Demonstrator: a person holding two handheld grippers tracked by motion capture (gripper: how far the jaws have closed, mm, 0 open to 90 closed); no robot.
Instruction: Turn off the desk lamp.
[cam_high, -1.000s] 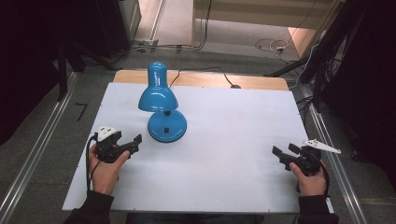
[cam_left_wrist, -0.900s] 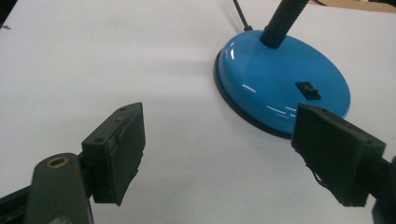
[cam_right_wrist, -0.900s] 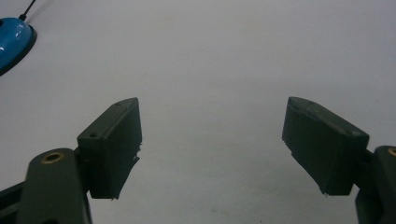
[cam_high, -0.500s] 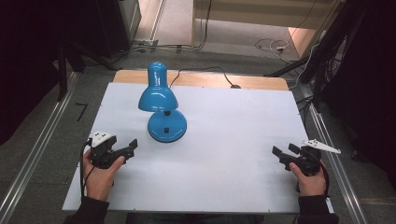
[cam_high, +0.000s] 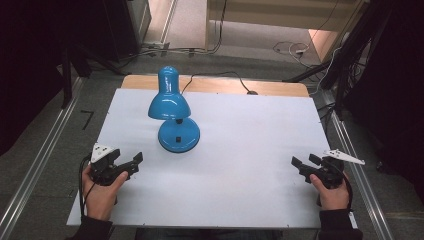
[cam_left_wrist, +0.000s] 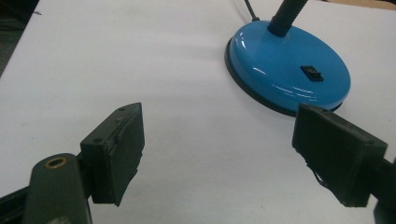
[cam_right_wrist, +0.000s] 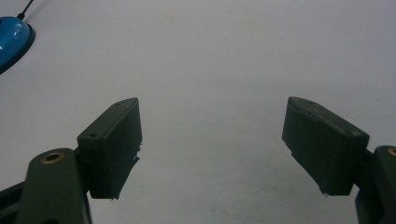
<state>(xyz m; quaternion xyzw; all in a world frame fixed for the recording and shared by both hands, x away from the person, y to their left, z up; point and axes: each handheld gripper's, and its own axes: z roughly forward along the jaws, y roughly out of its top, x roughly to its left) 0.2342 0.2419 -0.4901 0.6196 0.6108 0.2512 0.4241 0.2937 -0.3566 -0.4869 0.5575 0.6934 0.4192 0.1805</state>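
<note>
lamp: just one blue desk lamp (cam_high: 174, 114), sitting left of centre toward the far side of the white tabletop (cam_high: 250, 150)
grippers: two, left gripper (cam_high: 131, 162) by the near left edge, right gripper (cam_high: 301, 163) by the near right edge
fingers: both pairs spread wide, holding nothing
open room: bare white between them, lamp base just ahead of the left one

One table (cam_high: 260, 150) with a white top carries a single blue desk lamp (cam_high: 173, 112): one round base (cam_left_wrist: 288, 77), one shade (cam_high: 168, 100), one black switch (cam_left_wrist: 312, 73) on the base, and one dark cord (cam_high: 220, 77) running off the far edge. Two grippers are held at the near side, one left gripper (cam_high: 131, 164) and one right gripper (cam_high: 302, 164), each with two black jaws spread apart. Two hands hold them, a left hand (cam_high: 100, 192) and a right hand (cam_high: 332, 192).
</note>
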